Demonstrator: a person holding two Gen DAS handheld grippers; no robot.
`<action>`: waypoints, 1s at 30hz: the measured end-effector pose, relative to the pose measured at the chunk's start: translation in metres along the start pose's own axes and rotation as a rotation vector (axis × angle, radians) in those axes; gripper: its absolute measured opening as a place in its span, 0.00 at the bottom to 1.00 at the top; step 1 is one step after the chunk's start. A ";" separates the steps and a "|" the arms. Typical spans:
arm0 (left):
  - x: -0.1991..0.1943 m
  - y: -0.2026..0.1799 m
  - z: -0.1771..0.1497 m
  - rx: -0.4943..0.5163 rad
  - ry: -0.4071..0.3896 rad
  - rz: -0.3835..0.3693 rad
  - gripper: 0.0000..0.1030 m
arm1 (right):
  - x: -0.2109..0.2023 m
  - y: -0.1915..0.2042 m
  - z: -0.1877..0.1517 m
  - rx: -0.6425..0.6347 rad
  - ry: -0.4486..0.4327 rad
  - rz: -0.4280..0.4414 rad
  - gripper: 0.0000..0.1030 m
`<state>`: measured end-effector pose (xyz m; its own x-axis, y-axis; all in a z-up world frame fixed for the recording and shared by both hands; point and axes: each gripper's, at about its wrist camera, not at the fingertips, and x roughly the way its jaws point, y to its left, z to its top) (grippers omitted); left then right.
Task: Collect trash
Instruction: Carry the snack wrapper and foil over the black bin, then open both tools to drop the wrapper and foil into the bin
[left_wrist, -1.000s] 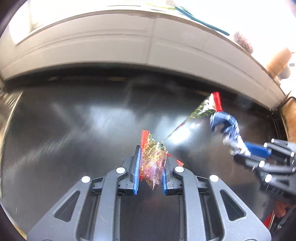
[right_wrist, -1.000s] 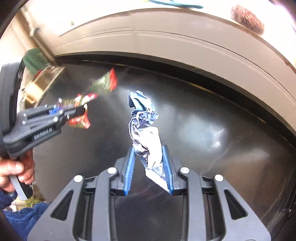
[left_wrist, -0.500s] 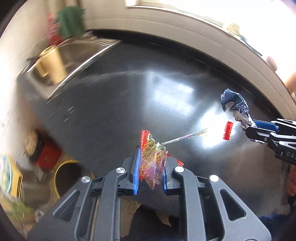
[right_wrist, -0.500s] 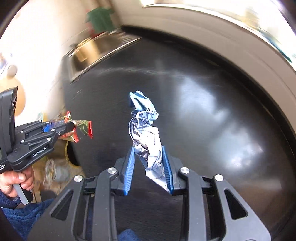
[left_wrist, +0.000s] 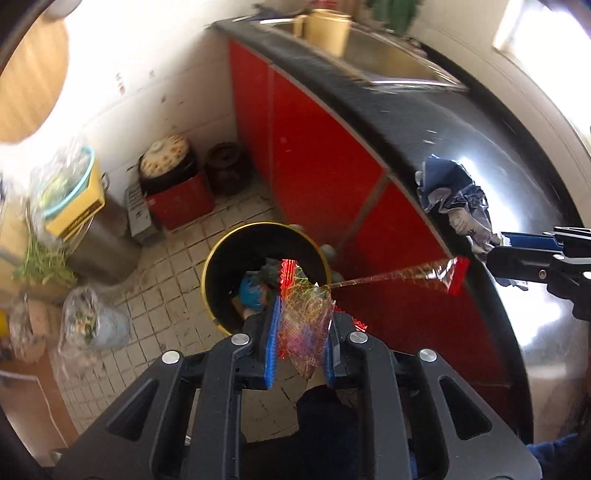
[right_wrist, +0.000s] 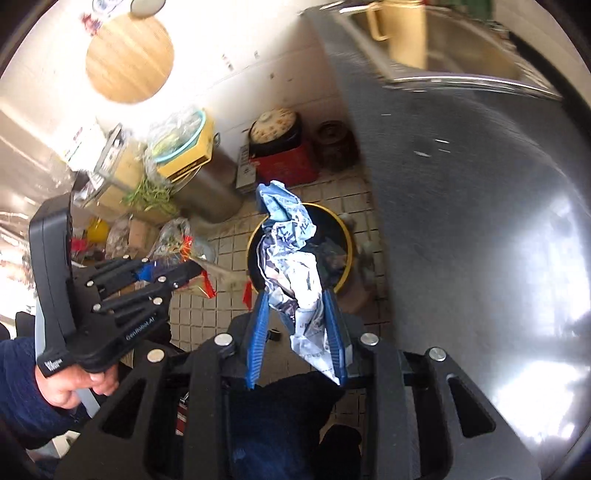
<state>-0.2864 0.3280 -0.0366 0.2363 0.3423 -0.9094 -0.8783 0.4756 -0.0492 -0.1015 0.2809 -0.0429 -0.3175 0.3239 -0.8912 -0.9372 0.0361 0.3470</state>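
My left gripper (left_wrist: 300, 321) is shut on a clear red-edged candy wrapper (left_wrist: 306, 325), held above a black trash bin with a yellow rim (left_wrist: 221, 251) on the tiled floor. My right gripper (right_wrist: 297, 314) is shut on a crumpled blue and white wrapper (right_wrist: 291, 251), held over the same bin (right_wrist: 345, 236). The bin holds several pieces of trash. The right gripper with its wrapper (left_wrist: 454, 199) shows at the right of the left wrist view. The left gripper (right_wrist: 192, 267) shows at the left of the right wrist view.
A black counter (left_wrist: 480, 147) with red cabinet doors (left_wrist: 306, 158) runs on the right, with a steel sink (left_wrist: 388, 59) and a yellow jug (left_wrist: 327, 27). A red box with a pot (left_wrist: 173, 184), a steel drum (left_wrist: 99, 240) and plastic bags (left_wrist: 88, 325) stand on the floor.
Both grippers have swung left from over the black counter to above the floor bin, each still holding its wrapper.
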 end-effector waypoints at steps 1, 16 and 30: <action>0.007 0.007 -0.001 -0.007 -0.002 0.009 0.18 | 0.019 0.005 0.012 -0.008 0.023 0.011 0.29; 0.135 0.075 -0.004 -0.139 0.078 0.007 0.18 | 0.188 0.003 0.075 -0.074 0.208 -0.034 0.30; 0.187 0.072 -0.006 -0.156 0.131 -0.040 0.56 | 0.237 -0.016 0.083 -0.073 0.245 -0.072 0.56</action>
<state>-0.3077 0.4208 -0.2130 0.2254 0.2121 -0.9509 -0.9253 0.3521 -0.1408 -0.1498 0.4355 -0.2357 -0.2671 0.0840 -0.9600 -0.9637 -0.0207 0.2663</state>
